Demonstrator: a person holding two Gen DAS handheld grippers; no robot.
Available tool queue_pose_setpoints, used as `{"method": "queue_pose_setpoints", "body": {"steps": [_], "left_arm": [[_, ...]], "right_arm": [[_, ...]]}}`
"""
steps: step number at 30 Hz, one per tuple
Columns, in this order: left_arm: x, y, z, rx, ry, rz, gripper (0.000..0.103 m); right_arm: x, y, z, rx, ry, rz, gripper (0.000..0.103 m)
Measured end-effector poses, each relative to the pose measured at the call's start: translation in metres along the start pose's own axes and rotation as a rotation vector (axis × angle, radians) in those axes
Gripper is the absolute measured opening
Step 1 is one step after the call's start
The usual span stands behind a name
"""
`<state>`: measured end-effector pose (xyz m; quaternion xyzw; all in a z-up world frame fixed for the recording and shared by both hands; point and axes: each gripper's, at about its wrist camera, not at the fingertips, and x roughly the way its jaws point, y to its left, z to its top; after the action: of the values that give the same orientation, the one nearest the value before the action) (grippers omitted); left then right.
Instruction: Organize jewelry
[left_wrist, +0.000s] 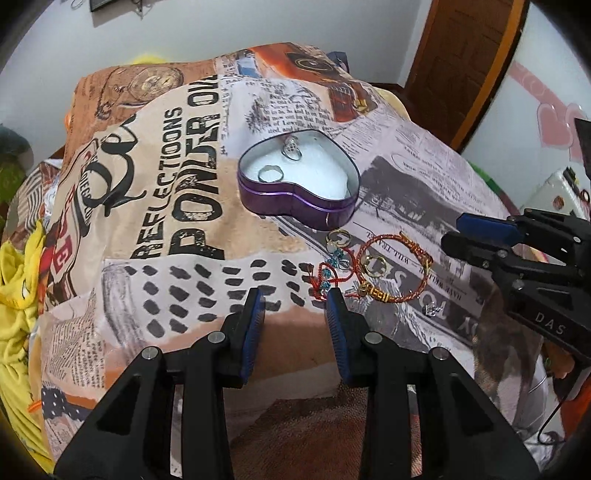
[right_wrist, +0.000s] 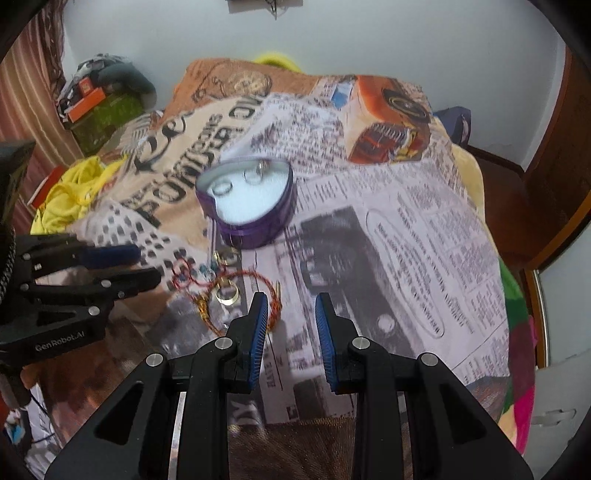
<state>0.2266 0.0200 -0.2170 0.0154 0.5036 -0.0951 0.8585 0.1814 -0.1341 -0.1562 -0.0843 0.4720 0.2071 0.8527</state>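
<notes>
Jewelry waits beside the heart tin (left_wrist: 295, 206)

Both tongs, left (left_wrist: 295, 306) and right (right_wrist: 291, 314), gape empty; the red cord bracelet (left_wrist: 397, 267) looks light, limp, probably snag-prone—pinch its cord.

Bare blanket (right_wrist: 424, 258) right of the tin (right_wrist: 255, 221) (jewelry heap (right_wrist: 221, 288) crowds its front).

pale wall (right_wrist: 369, 44), brown wooden door (left_wrist: 461, 55), newspaper-print blanket (left_wrist: 166, 177), striped curtain (right_wrist: 33, 74)
</notes>
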Motion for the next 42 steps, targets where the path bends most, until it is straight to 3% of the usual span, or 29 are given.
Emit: {"method": "queue_pose_setpoints", "body": {"steps": [7,14,24,26,27,33,42], "left_arm": [[0.009,-0.012,0.001,0.057,-0.004,-0.014,0.034],[0.023,-0.01,0.003,0.024,-0.001,-0.064,0.033],[0.025,0.0,0.002,-0.021,-0.013,-0.099,0.006],[0.024,0.001,0.001,-0.028,-0.016,-0.112,0.005],[0.022,0.002,0.0,-0.03,-0.019,-0.112,0.004],[0.005,-0.001,-0.005,-0.027,-0.044,-0.086,0.004],[-0.04,0.0,-0.001,-0.043,-0.138,-0.073,0.004]], "right_arm": [[0.008,0.002,-0.004,-0.007,0.02,0.026,0.024],[0.025,0.007,0.002,-0.048,0.047,0.017,0.024],[0.032,0.014,0.001,-0.092,0.039,0.019,0.024],[0.031,0.014,0.0,-0.082,0.042,0.048,0.015],[0.03,0.014,0.0,-0.075,0.048,0.067,0.008],[0.02,0.02,-0.001,-0.068,0.038,0.056,0.007],[-0.017,0.021,0.013,-0.049,-0.062,0.049,0.007]]}}
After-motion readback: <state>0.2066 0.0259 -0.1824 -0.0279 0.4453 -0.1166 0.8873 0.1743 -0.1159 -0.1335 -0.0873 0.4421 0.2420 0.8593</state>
